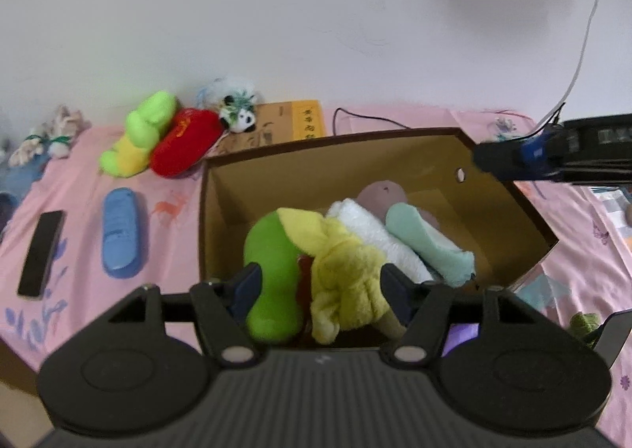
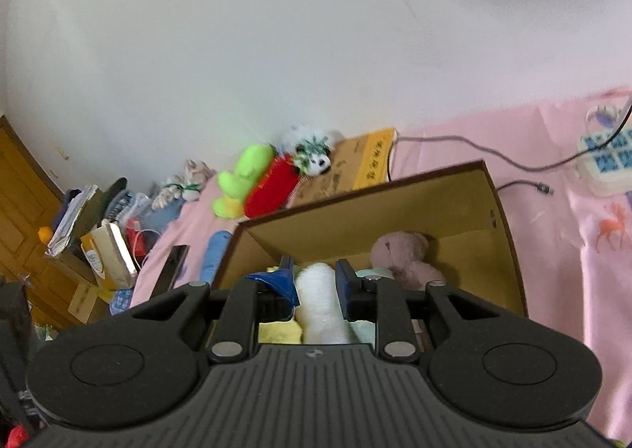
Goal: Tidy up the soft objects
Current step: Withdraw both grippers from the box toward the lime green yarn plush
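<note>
My left gripper (image 1: 320,279) is shut on a green and yellow plush toy (image 1: 272,266), holding it over the near part of an open brown cardboard box (image 1: 335,138). A white rolled towel (image 1: 367,230), a mint towel (image 1: 426,242) and a pink plush bear (image 1: 381,195) lie inside the box. My right gripper (image 2: 316,272) hangs over the box (image 2: 375,211), slightly open and holding nothing. The white towel (image 2: 320,298) shows through its gap, with the bear (image 2: 403,254) beyond. It also reaches in from the right (image 1: 480,161) in the left wrist view.
On the pink bedsheet left of the box lie a green-yellow plush (image 1: 138,140), a red plush (image 1: 185,144), a panda toy (image 1: 239,114), a blue slipper (image 1: 122,230) and a black phone (image 1: 41,254). A yellow book (image 1: 292,124) leans behind. A power strip (image 2: 604,159) sits at right.
</note>
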Motion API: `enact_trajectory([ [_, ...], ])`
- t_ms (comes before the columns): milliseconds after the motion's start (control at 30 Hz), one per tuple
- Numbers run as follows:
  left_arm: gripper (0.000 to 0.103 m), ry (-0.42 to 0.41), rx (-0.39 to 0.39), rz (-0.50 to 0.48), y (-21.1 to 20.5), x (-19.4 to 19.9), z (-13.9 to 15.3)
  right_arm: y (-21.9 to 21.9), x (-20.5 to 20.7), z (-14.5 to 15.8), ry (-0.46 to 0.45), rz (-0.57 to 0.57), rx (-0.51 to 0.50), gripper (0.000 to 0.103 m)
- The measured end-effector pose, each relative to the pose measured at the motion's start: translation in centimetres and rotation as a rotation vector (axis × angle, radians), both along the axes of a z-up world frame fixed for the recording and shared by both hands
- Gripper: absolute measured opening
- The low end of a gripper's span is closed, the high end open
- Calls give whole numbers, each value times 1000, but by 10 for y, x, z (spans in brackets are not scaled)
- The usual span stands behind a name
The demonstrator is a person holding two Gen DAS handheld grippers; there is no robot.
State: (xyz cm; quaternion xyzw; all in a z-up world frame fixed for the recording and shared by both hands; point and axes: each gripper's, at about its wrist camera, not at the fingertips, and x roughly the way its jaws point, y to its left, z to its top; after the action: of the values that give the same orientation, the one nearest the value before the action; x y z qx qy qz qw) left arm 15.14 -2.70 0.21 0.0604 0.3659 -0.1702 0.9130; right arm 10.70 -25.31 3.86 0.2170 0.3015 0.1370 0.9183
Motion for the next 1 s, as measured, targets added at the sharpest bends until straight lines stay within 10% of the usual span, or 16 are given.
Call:
enact_trajectory([
  [367, 69, -16, 61, 63, -10, -39, 9, 10, -51, 12, -123, -27, -87, 6],
  [1000, 70, 71, 37, 131, -2, -104, -8, -19, -113, 0, -89, -23, 63, 7],
])
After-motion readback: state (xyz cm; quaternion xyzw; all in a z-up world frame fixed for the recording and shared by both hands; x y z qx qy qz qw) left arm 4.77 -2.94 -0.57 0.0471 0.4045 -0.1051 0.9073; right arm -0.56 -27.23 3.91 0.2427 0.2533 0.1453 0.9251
